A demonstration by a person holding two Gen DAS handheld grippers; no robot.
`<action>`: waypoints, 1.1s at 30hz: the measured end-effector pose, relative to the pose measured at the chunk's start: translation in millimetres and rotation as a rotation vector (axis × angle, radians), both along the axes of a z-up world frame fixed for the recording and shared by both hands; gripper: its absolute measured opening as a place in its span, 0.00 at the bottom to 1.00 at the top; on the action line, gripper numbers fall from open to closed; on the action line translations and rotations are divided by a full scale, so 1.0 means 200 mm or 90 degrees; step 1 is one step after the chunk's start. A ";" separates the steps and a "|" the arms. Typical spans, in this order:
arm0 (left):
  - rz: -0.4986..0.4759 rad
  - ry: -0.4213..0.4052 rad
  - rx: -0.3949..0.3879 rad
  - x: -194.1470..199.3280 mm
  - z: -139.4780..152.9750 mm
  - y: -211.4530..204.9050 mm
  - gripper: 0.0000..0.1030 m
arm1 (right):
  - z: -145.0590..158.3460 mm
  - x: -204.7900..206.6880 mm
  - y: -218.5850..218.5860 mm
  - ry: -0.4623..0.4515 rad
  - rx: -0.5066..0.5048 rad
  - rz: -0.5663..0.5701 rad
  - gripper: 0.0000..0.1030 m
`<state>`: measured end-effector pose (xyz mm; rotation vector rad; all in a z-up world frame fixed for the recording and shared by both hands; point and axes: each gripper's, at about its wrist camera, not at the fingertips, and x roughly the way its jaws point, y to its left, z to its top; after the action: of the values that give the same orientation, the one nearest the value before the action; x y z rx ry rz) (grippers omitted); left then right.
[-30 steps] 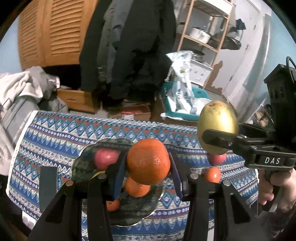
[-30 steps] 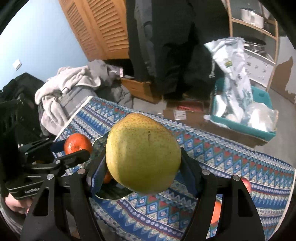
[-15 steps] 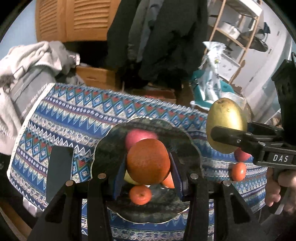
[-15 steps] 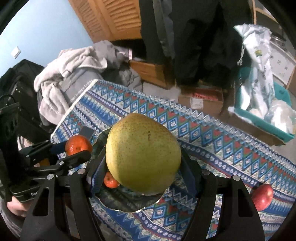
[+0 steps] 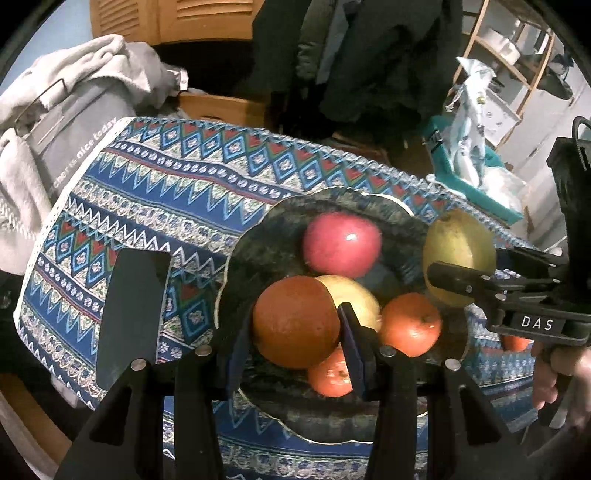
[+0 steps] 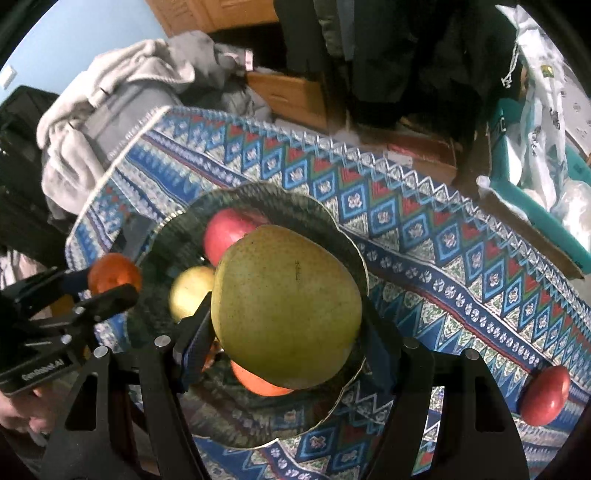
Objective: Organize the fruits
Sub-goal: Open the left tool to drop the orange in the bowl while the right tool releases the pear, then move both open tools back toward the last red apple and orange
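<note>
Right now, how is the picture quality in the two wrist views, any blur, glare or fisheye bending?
Left wrist view: the held orange is sharp, the red apple on the plate is slightly smeared with a small white glare spot, and the tablecloth edges bow outward. Right wrist view: the pear is crisp, the fruit behind it is blurred, and the corners go black.

room, dim and cluttered: pale blue wall point(image 6: 74, 40) at left, louvred wooden cabinet doors point(image 5: 155, 18) behind, dark coats point(image 5: 369, 55) hanging before them. heap of grey and white laundry point(image 5: 62, 103) at left, wooden crate point(image 6: 291, 96) and cardboard box point(image 6: 424, 147) on the floor. open wooden shelving point(image 5: 513, 48) at right, teal bin point(image 5: 476, 181) with plastic bags point(image 5: 471, 122) below it.
</note>
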<state>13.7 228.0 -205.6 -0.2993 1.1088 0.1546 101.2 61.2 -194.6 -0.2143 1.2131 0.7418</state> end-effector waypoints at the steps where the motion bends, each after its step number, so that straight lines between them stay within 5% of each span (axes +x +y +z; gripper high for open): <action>1: 0.001 0.002 -0.001 0.00 -0.01 0.01 0.45 | -0.02 0.00 0.01 0.000 -0.007 0.002 0.70; 12: 0.007 0.033 -0.020 0.02 -0.10 0.02 0.46 | -0.09 0.01 0.02 0.003 -0.037 0.003 0.70; 29: -0.026 0.021 0.001 0.03 -0.03 -0.09 0.49 | -0.04 -0.03 0.01 0.000 -0.024 0.013 0.70; 33: -0.042 0.009 0.019 0.03 0.02 -0.14 0.58 | 0.00 -0.05 -0.01 -0.023 -0.027 0.013 0.70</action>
<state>20.3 200.9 -201.7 -0.2346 1.1284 0.1157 91.1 58.5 -193.9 -0.2750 1.1954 0.7279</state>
